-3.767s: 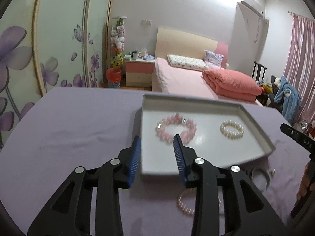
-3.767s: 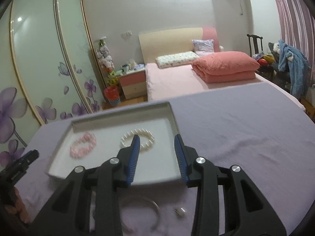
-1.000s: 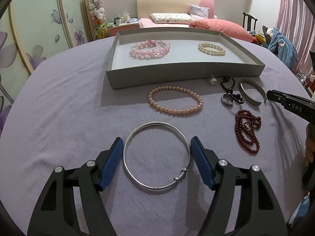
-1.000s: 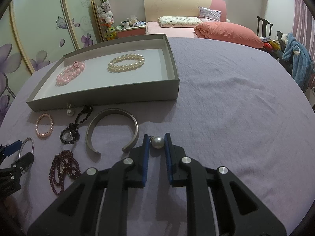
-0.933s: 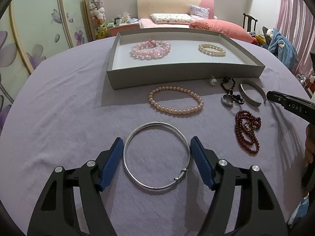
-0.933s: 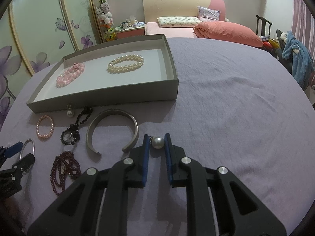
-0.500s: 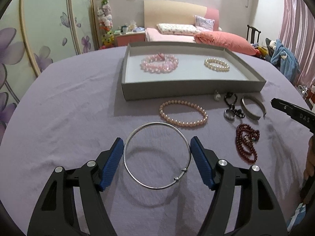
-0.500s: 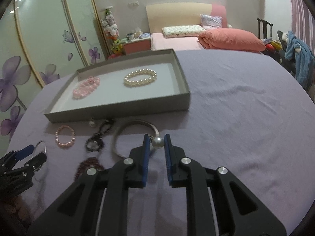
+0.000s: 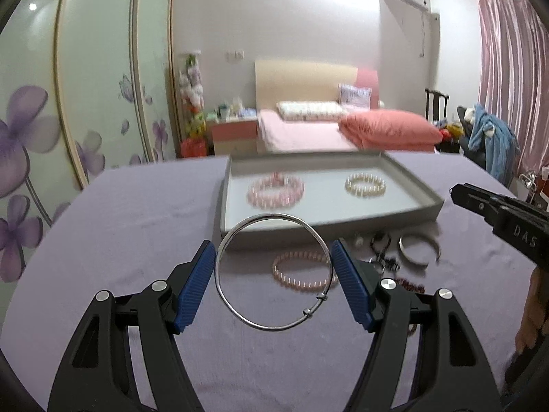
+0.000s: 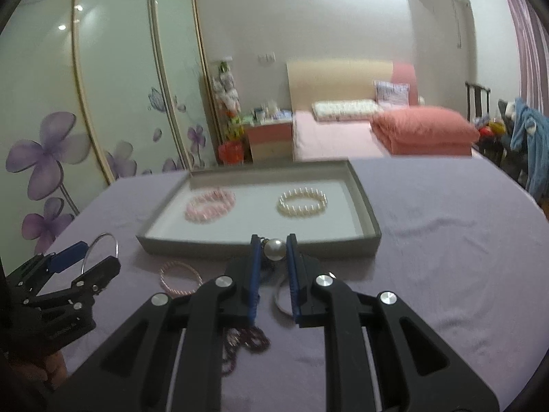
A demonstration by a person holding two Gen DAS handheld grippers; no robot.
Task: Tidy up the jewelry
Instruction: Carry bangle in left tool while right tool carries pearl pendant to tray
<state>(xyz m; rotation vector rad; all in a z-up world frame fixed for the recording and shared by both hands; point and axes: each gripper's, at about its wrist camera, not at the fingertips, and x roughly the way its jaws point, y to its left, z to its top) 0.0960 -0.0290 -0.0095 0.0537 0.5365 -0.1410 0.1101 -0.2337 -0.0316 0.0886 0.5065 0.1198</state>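
My left gripper point(image 9: 274, 261) is shut on a thin silver bangle point(image 9: 236, 305) and holds it above the purple cloth, short of the grey tray point(image 9: 422, 189). My right gripper point(image 10: 272, 250) is shut on a pearl earring point(image 10: 273, 249) and holds it just before the tray's near wall point(image 10: 343, 249). In the tray lie a pink bead bracelet point(image 9: 276, 190) and a white pearl bracelet point(image 9: 365, 184). On the cloth in front lie a pink pearl bracelet point(image 9: 302, 271), a silver cuff point(image 9: 418, 247), a black bead piece point(image 9: 381, 240) and dark red beads point(image 10: 247, 340).
The table is covered with a purple cloth point(image 9: 120, 226). A small pearl earring point(image 9: 358, 241) lies near the tray's front wall. Behind the table are a pink bed point(image 9: 343, 130) and floral wardrobe doors point(image 9: 68, 103).
Both grippers have risen off the cloth and moved toward the tray. The left one lifted the silver bangle, the right one carries the pearl earring.
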